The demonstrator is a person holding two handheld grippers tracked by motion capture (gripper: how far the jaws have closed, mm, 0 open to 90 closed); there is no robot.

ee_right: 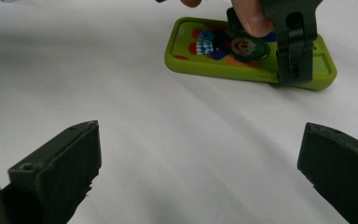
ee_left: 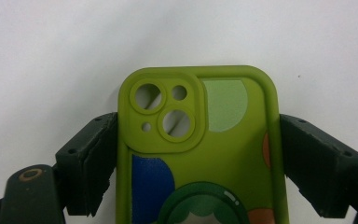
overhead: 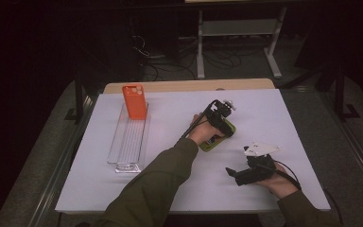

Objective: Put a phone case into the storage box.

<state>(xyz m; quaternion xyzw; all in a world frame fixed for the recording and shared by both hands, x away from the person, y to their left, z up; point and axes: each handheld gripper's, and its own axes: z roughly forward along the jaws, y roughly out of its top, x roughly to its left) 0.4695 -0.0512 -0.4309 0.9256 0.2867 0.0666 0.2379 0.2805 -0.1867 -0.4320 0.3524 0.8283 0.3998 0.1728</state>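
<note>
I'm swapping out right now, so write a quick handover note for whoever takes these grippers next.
Left gripper: shut on the green phone case, fingers on its long sides; case lies on the white table.
Right gripper: open, holds nothing, resting near the table's front edge.
Orange phone case stands at the far end of the clear tray.
Done: green case gripped.
Left: probably lift it and take it to the tray.

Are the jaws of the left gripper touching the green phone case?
Touching. In the left gripper view, the left gripper has both jaws pressed against the long sides of the green phone case.

White table (overhead: pixel 274 113): green case (overhead: pixel 216 142), tray (overhead: pixel 128 142)
</note>
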